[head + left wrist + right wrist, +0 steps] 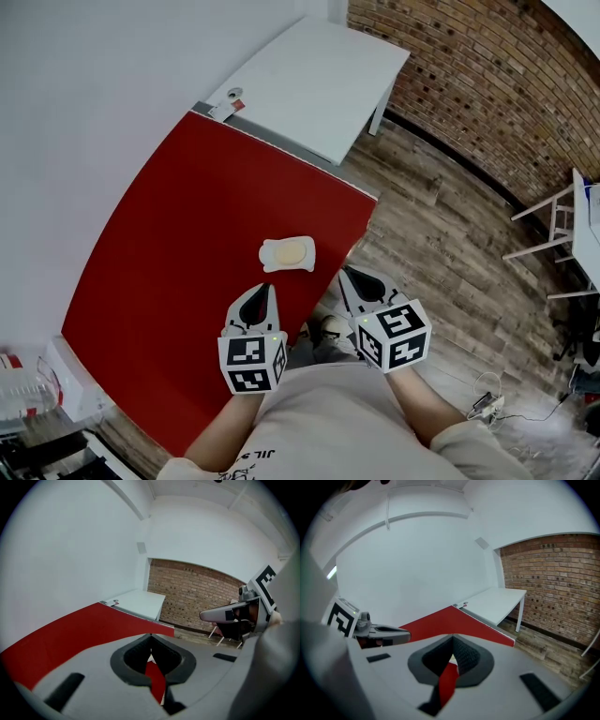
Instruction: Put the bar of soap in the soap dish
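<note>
Left tongs (268, 287) and right tongs (346, 273), two, both closed, empty, one soap bar (289, 251) in one dish (267, 259)

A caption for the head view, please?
Soap bar lies in the dish on a red table; left gripper and right gripper shut.

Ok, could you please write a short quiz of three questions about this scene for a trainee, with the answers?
1. True or false: the bar of soap already lies in the soap dish.
2. How do the jaws of the left gripper and the right gripper stand? A) both together, nothing between them; B) both wide apart; C) the left pair grips the soap.
3. Fill in: the dish stands on the ___ table.
Key: 1 true; 2 A; 3 red.
</note>
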`<state>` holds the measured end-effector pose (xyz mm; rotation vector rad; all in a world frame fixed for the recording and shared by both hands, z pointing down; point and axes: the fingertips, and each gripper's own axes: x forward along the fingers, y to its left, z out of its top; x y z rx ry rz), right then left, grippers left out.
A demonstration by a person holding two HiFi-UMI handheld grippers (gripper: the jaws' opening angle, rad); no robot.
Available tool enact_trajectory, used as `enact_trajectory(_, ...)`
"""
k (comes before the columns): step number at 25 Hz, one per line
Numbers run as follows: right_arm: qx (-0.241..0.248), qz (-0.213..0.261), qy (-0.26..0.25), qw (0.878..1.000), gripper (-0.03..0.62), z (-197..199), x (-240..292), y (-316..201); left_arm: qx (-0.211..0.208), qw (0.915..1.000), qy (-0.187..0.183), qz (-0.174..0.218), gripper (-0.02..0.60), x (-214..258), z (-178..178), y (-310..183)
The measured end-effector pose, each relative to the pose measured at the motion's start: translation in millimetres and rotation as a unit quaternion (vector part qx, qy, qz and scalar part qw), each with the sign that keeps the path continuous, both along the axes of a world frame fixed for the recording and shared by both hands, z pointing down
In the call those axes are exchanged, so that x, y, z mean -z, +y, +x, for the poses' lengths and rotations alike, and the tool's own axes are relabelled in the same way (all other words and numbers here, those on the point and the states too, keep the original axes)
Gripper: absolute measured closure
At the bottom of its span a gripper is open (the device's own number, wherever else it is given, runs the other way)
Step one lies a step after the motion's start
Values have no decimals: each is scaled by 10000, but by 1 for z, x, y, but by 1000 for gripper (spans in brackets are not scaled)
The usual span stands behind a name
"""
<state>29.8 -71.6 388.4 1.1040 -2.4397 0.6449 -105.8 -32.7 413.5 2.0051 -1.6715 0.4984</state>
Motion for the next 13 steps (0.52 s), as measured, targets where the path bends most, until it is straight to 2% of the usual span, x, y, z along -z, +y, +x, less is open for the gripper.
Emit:
enact_trajectory(7, 10, 38, 4, 10000, 589, 0, 3, 2, 23, 10000, 5, 47, 574, 5, -9, 2)
enact_trajectory(13, 23, 74, 32, 10000, 589, 3, 4, 4, -79, 10000, 10, 25, 572, 3, -2, 5)
